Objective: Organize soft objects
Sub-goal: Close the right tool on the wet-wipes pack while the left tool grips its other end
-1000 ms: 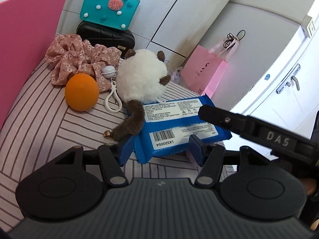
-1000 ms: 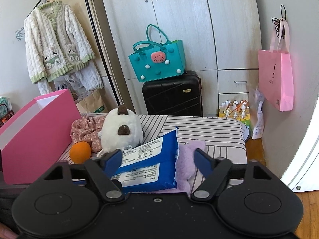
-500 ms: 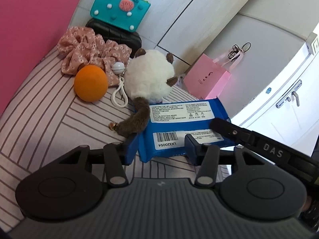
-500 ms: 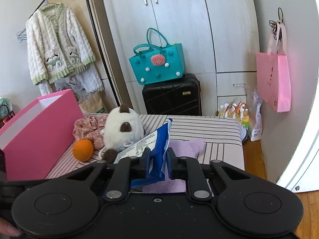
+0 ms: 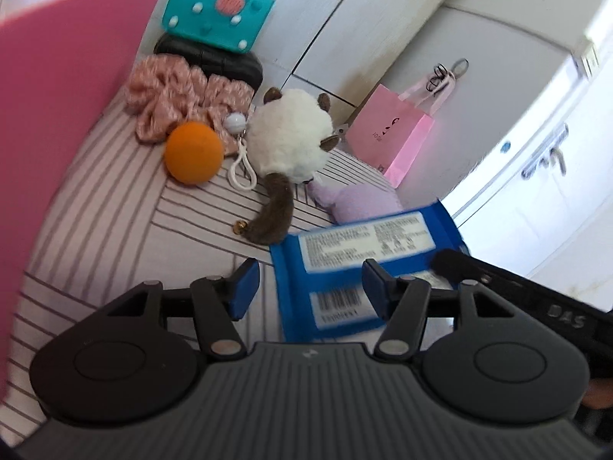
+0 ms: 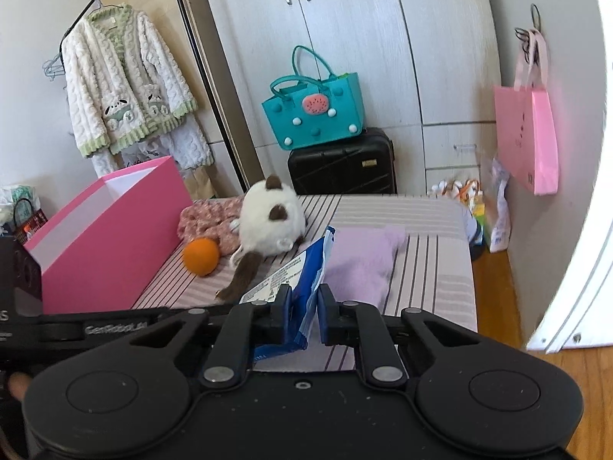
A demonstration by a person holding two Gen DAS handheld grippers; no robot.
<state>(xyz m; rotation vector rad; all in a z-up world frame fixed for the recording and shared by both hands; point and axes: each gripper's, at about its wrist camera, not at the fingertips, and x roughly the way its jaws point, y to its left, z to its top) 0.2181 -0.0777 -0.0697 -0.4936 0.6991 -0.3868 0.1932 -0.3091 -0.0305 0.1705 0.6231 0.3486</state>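
My right gripper (image 6: 303, 308) is shut on the blue wipes pack (image 6: 302, 283) and holds it lifted above the striped table (image 6: 429, 253). The pack (image 5: 367, 268) also shows in the left wrist view, with the right gripper's finger on its right edge. My left gripper (image 5: 306, 281) is open and empty, just left of the pack. A white plush cat (image 5: 291, 142), an orange ball (image 5: 193, 152), a pink floral scrunchie (image 5: 172, 96) and a lilac soft cloth (image 5: 360, 201) lie on the table. The pink box (image 6: 103, 230) stands open at the left.
A teal tote bag (image 6: 314, 111) sits on a black suitcase (image 6: 341, 165) behind the table. A pink paper bag (image 6: 526, 134) hangs on the right wall. A fluffy cardigan (image 6: 122, 88) hangs at the left. The table's right edge drops to the wooden floor (image 6: 494, 287).
My right gripper closed on the wipes pack and lifted it toward the right, uncovering the lilac cloth. My left gripper opened and sits left of the pack.
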